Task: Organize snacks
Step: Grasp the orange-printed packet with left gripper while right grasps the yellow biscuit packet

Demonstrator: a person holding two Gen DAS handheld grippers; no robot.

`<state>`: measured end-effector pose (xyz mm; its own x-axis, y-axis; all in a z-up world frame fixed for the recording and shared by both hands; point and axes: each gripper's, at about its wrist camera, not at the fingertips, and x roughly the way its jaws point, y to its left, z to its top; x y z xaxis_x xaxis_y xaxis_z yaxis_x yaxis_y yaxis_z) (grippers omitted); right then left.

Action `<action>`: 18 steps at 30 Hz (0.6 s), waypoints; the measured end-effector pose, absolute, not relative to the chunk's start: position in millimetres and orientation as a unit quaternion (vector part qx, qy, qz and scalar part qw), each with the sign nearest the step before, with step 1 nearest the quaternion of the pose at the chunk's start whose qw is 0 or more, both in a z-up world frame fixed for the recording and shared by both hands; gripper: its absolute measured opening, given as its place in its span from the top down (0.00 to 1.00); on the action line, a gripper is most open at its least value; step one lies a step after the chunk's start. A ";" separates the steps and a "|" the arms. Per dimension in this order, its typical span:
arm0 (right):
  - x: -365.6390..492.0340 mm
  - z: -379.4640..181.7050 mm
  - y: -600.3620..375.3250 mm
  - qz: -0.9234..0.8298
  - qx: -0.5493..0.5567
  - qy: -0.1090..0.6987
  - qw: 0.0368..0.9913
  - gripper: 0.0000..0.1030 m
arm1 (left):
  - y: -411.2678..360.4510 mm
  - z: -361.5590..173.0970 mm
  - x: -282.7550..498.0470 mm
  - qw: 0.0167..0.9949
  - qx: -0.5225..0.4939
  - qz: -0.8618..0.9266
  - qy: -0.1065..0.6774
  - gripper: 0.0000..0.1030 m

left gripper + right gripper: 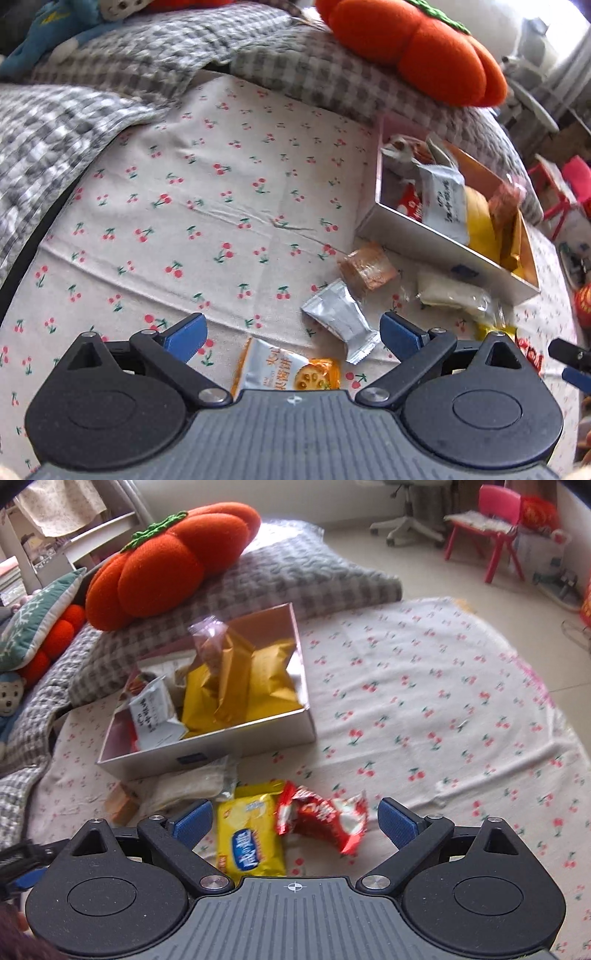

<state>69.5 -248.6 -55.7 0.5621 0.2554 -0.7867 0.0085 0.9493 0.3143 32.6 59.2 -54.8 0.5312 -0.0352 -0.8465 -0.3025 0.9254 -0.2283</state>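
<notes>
Fingers of both grippers, left gripper and right gripper, are hanging wide open and empty over loose packets on the bed beside the box; yellow packet is looking light, crinkly, slippery—pinching mid-body seems best.

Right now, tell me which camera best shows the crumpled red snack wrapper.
The right wrist view: the crumpled red snack wrapper lies fully visible between the open right gripper fingers. The left wrist view shows only a red sliver at its edge.
</notes>
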 end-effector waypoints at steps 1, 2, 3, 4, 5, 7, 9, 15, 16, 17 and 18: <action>69.6 -56.3 -248.8 0.078 0.150 0.465 0.869 0.06 | 57.1 -55.5 33.6 0.858 -0.168 0.075 0.480 0.03; 70.1 -57.6 -248.6 0.082 0.156 0.468 0.866 0.06 | 53.9 -56.3 33.4 0.858 -0.159 0.073 0.483 0.03; 70.8 -59.2 -248.1 0.083 0.158 0.471 0.864 0.06 | 52.2 -57.3 33.8 0.858 -0.153 0.072 0.485 0.03; 71.6 -60.5 -246.3 0.081 0.153 0.475 0.863 0.06 | 50.3 -58.4 33.4 0.858 -0.149 0.070 0.486 0.03; 72.2 -61.6 -243.1 0.079 0.144 0.477 0.864 0.06 | 48.9 -58.7 32.2 0.858 -0.147 0.068 0.488 0.03; 73.8 -63.6 -234.5 0.088 0.128 0.479 0.864 0.06 | 49.1 -59.0 29.5 0.856 -0.152 0.068 0.489 0.03; 75.2 -67.5 -222.2 0.106 0.117 0.488 0.858 0.06 | 52.2 -58.6 27.8 0.854 -0.168 0.075 0.487 0.03; 78.8 -88.4 -175.8 0.106 0.012 0.515 0.851 0.08 | 55.2 -58.6 26.0 0.853 -0.168 0.081 0.487 0.03; 79.6 -92.3 -170.2 0.104 0.002 0.518 0.849 0.11 | 55.8 -59.4 25.2 0.852 -0.168 0.082 0.488 0.03; 80.1 -95.6 -166.2 0.105 -0.006 0.521 0.847 0.24 | 56.3 -60.8 24.2 0.851 -0.168 0.085 0.490 0.03; 79.7 -98.2 -163.0 0.107 -0.011 0.524 0.845 0.34 | 56.2 -61.9 23.2 0.850 -0.166 0.086 0.492 0.03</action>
<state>79.7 -163.0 -98.2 0.4279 0.1694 -0.8878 -0.1935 0.9767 0.0931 23.2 56.2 -61.9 0.5000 -0.0167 -0.8658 -0.3103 0.9300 -0.1971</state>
